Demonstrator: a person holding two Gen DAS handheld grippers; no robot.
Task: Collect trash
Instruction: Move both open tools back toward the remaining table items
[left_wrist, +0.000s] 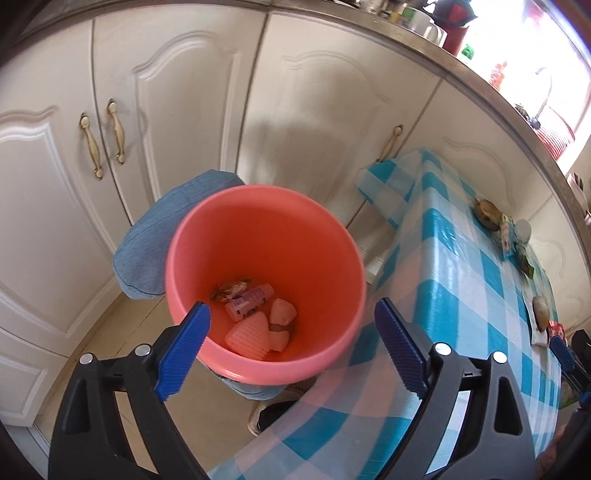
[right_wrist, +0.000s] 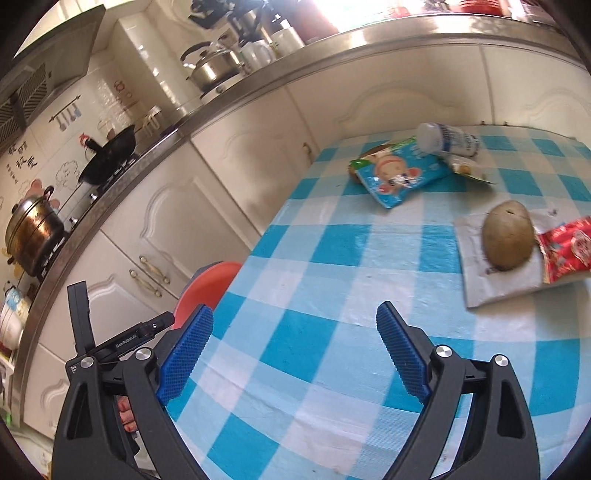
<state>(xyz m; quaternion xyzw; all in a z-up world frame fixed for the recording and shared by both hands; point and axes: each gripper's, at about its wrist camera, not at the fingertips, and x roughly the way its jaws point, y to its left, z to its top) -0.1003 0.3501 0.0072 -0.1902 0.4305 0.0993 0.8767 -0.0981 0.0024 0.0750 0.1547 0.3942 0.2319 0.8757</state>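
Observation:
A pink bucket (left_wrist: 266, 258) stands beside the table and holds a wrapper (left_wrist: 231, 290), small pink bottles (left_wrist: 247, 302) and pink foam netting (left_wrist: 251, 332). My left gripper (left_wrist: 292, 305) hangs open above the bucket's near side, with nothing between its fingers. My right gripper (right_wrist: 295, 314) is open and empty over the blue checked tablecloth (right_wrist: 332, 243). Farther along the cloth lie a blue snack packet (right_wrist: 399, 177), a white bottle (right_wrist: 448, 142) on its side, a brown potato-like lump (right_wrist: 509, 236) on a white packet (right_wrist: 495, 288), and a red wrapper (right_wrist: 569, 251).
The bucket rests on a blue cushioned seat (left_wrist: 147, 251) in front of white cabinet doors (left_wrist: 184, 110). A steel counter edge (right_wrist: 258, 85) carries pots and a wok. A person's shoe (left_wrist: 273, 413) is on the floor near the table corner.

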